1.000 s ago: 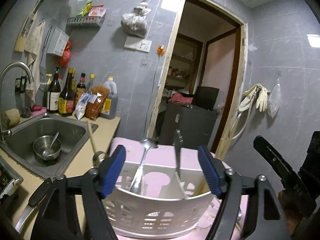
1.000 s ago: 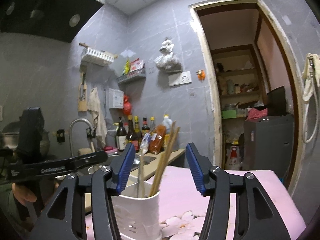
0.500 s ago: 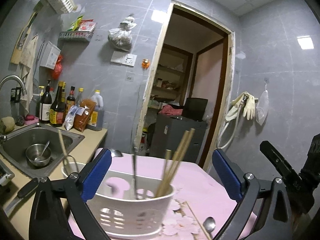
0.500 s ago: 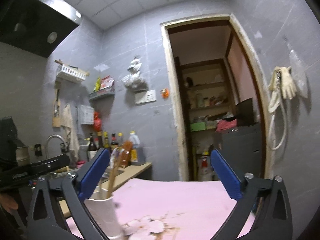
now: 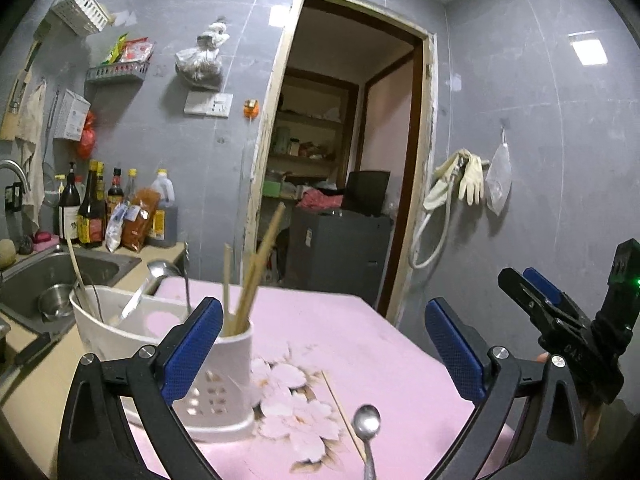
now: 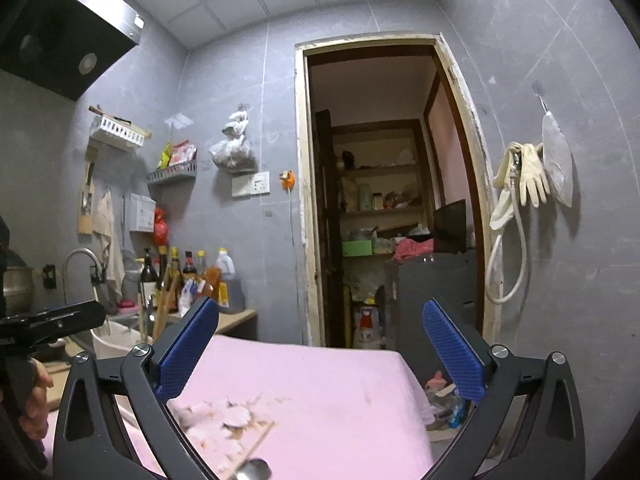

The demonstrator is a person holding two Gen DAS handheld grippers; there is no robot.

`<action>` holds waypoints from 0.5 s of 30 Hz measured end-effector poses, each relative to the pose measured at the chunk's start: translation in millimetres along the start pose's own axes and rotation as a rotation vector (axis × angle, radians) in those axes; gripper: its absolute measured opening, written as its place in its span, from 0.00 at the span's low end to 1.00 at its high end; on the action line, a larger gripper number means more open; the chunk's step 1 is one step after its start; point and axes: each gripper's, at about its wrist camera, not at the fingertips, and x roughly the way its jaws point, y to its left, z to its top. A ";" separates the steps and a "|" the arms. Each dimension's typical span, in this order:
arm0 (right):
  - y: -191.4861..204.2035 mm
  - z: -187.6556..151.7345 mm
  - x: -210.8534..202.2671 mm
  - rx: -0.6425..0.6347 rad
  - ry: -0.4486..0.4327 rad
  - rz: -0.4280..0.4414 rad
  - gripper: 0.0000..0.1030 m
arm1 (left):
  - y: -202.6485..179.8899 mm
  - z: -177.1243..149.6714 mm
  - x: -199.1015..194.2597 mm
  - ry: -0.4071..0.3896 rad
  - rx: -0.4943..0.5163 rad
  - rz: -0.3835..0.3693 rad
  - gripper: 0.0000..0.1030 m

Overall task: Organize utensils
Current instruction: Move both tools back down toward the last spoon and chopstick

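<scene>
A white utensil holder (image 5: 218, 384) stands on the pink table (image 5: 372, 344) at the left, with wooden chopsticks (image 5: 256, 264), a metal ladle (image 5: 160, 270) and other utensils upright in it. A metal spoon (image 5: 368, 424) and a single chopstick (image 5: 340, 408) lie loose on the cloth in front. My left gripper (image 5: 320, 344) is open and empty, above and behind them. My right gripper (image 6: 320, 344) is open and empty over the table; the holder (image 6: 116, 342) shows at its far left and the spoon's bowl (image 6: 254, 470) at the bottom edge.
A sink (image 5: 52, 276) with a steel bowl (image 5: 56, 300) lies left of the table. Sauce bottles (image 5: 92, 208) line the counter. An open doorway (image 5: 340, 184) is behind the table. Gloves and a hose (image 5: 456, 180) hang on the right wall.
Both grippers opened wide and drew back and to the right from the holder. The holder now sits left of the left gripper, and the loose spoon and chopstick came into view.
</scene>
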 end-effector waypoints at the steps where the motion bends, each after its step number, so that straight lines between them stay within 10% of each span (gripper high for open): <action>1: -1.3 -1.0 0.3 -0.001 0.008 -0.001 1.00 | -2.3 -3.8 1.3 0.015 -0.002 0.002 0.96; 15: -6.5 -37.8 26.1 -0.013 0.311 0.114 0.98 | -1.3 -48.7 28.0 0.272 -0.035 0.110 0.96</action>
